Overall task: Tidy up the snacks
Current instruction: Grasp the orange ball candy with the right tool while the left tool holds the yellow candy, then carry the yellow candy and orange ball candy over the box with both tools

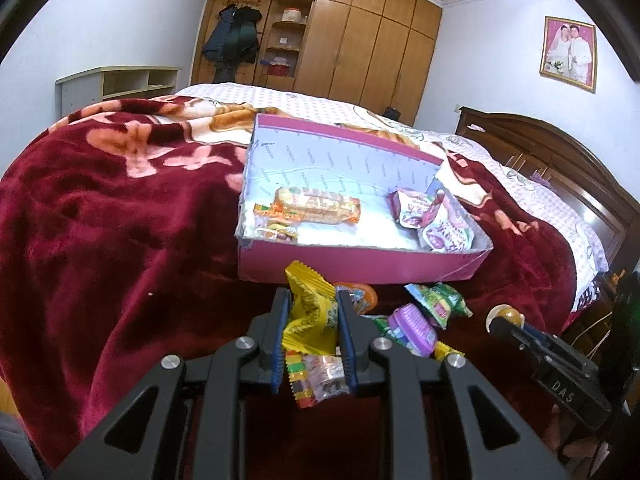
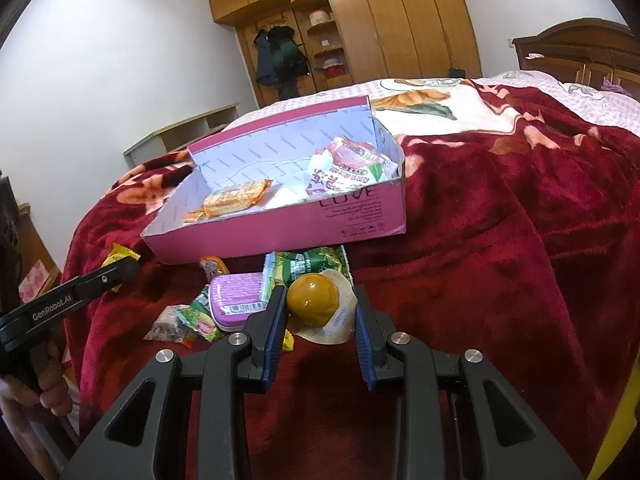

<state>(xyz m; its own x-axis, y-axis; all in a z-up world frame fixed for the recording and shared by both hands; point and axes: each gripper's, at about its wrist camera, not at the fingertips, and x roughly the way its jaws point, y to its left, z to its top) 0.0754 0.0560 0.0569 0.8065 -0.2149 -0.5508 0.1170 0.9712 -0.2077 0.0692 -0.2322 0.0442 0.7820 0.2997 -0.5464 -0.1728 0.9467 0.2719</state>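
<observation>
An open pink box (image 1: 360, 269) (image 2: 280, 236) lies on the red blanket. It holds an orange biscuit pack (image 1: 316, 210) (image 2: 236, 200) and pink-purple packets (image 1: 440, 224) (image 2: 348, 168). My left gripper (image 1: 313, 300) is just in front of the box, shut on a crumpled yellow snack packet (image 1: 310, 312); a clear candy packet (image 1: 320, 378) lies below its jaws. To the right, my right gripper (image 2: 320, 300) is shut on a brown egg-shaped snack in a clear wrapper (image 2: 314, 300). Loose snacks lie between them: a purple tin (image 2: 240, 294) (image 1: 408, 326) and a green packet (image 2: 308, 266) (image 1: 438, 300).
The red floral blanket (image 1: 120, 208) covers the near part of the bed. A dark wooden headboard (image 1: 560, 152) stands at the right, a wardrobe (image 1: 360, 32) at the back, a low shelf (image 1: 120, 80) at the left. A hand (image 2: 52, 392) holds the left gripper.
</observation>
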